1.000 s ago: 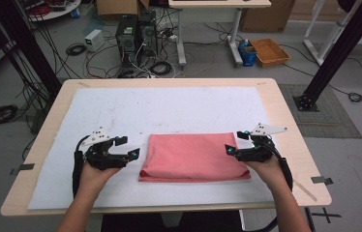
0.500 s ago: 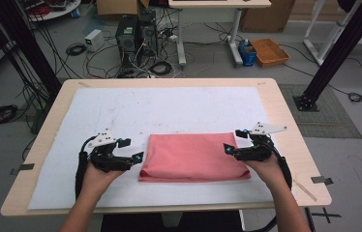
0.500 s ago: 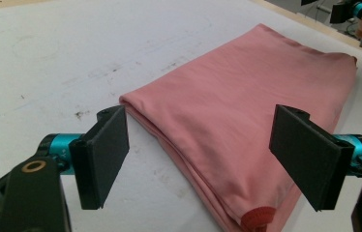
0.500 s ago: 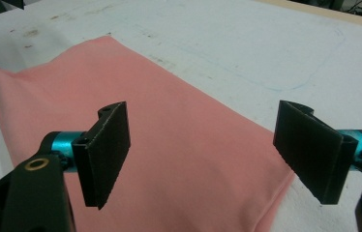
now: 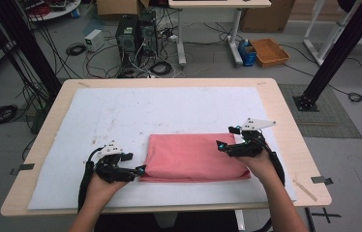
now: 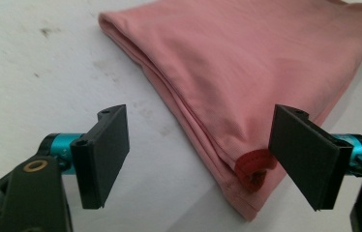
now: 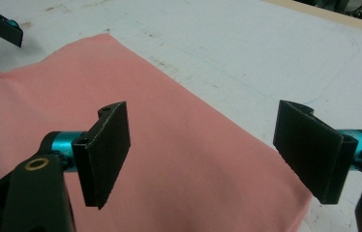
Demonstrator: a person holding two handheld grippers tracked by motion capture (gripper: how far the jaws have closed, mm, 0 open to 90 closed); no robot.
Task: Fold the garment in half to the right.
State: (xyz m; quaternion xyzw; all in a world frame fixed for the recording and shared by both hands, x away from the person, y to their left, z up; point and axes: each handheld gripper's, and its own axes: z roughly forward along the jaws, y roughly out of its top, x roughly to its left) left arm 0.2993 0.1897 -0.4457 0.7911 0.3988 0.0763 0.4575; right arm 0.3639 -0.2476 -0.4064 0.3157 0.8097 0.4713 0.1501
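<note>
— Looking down from the high view, where does the cloth lie?

— The folded pink cloth [image 5: 193, 157] lies flat on the white mat [image 5: 121, 116] that covers the wooden table [image 5: 285, 111], toward the near edge and a little right of the middle. It is a tidy rectangle, long side running left to right.

— And the left gripper?

— The left gripper [image 5: 138, 170] sits at the cloth's near left corner, its tips right at the fold. In the left gripper view its jaws stand wide apart and hold nothing. The cloth's corner [image 6: 247, 193] lies between them, nearer the right-hand jaw, with the stacked layers of the folded edge showing along the side. A small red loop [image 6: 252, 166] peeks out of the layers just beside that jaw.

— Is it touching the cloth?

— I cannot tell; the jaws sit at the level of the corner, but no pinch shows.

— The right gripper?

— The right gripper [image 5: 225, 145] sits over the right end of the cloth, toward its far right corner. In the right gripper view its jaws also stand wide apart, empty, with the pink surface under the left-hand jaw and the cloth's edge running beneath the gap; the right-hand jaw is over bare white mat. The other gripper shows far off at the top left of that view.

— The hands?

— Each hand grips its tool from the near side, forearms coming in from the bottom edge.
</note>
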